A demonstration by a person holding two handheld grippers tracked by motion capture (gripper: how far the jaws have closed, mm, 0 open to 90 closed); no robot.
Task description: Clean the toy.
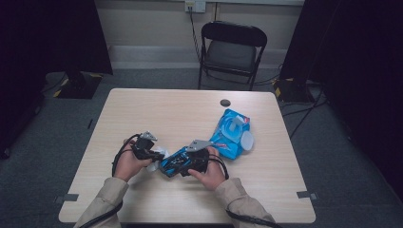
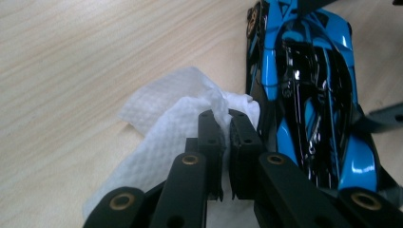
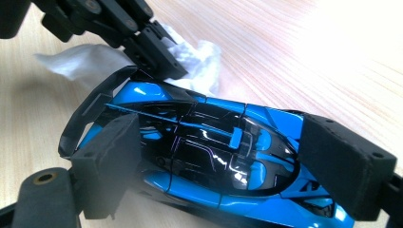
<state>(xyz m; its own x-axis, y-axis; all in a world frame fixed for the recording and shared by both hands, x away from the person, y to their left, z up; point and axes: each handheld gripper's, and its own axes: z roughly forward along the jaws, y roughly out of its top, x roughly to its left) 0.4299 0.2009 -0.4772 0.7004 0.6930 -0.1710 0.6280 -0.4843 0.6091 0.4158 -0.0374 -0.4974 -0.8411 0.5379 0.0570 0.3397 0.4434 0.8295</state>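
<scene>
A blue and black toy car sits low over the table's front middle. My right gripper is shut on it. In the right gripper view the two pads press on the car at its two ends, right gripper. My left gripper is shut on a crumpled white wipe. In the left gripper view its jaws pinch the wipe right beside the car's side. The left gripper presses the wipe against the car's rear wing.
A blue pack of wipes with its white lid flipped open lies to the right of the hands. A small black disc rests near the far edge of the wooden table. A black folding chair stands behind it.
</scene>
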